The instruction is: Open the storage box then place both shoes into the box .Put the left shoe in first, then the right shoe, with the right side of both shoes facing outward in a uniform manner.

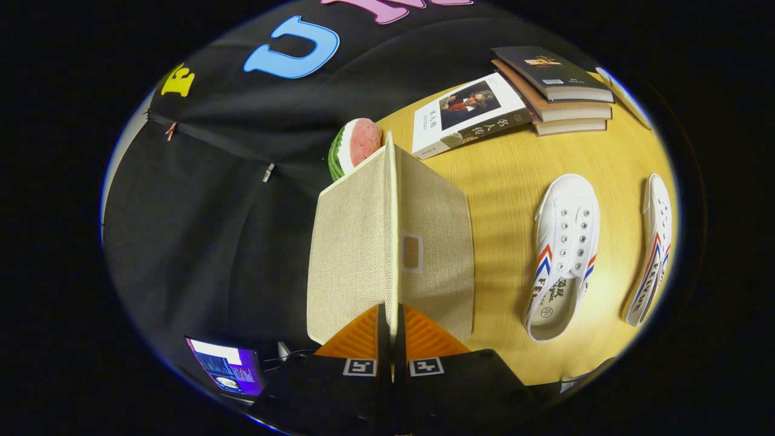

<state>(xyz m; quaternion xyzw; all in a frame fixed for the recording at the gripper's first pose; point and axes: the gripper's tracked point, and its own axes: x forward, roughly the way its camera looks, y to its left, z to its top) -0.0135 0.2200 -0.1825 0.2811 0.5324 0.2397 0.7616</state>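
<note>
My gripper (390, 318) is shut on the thin edge of the beige fabric storage box's lid (391, 230), which runs edge-on straight ahead from between the fingers. One woven face (348, 254) spreads off one side of that edge. The other face (439, 266), carrying a small label pocket (412, 253), spreads toward the shoes. Two white canvas shoes with red and blue stripes lie on the wooden table (502, 181) beyond the box. The nearer shoe (563, 254) rests sole down with its opening showing. The farther shoe (651, 254) lies partly on its side.
A book with a portrait cover (469, 115) lies past the box, and a stack of three books (557, 91) sits beside it. A watermelon-slice toy (357, 145) peeks out behind the box. A lit laptop screen (227, 369) glows off the table near the fingers.
</note>
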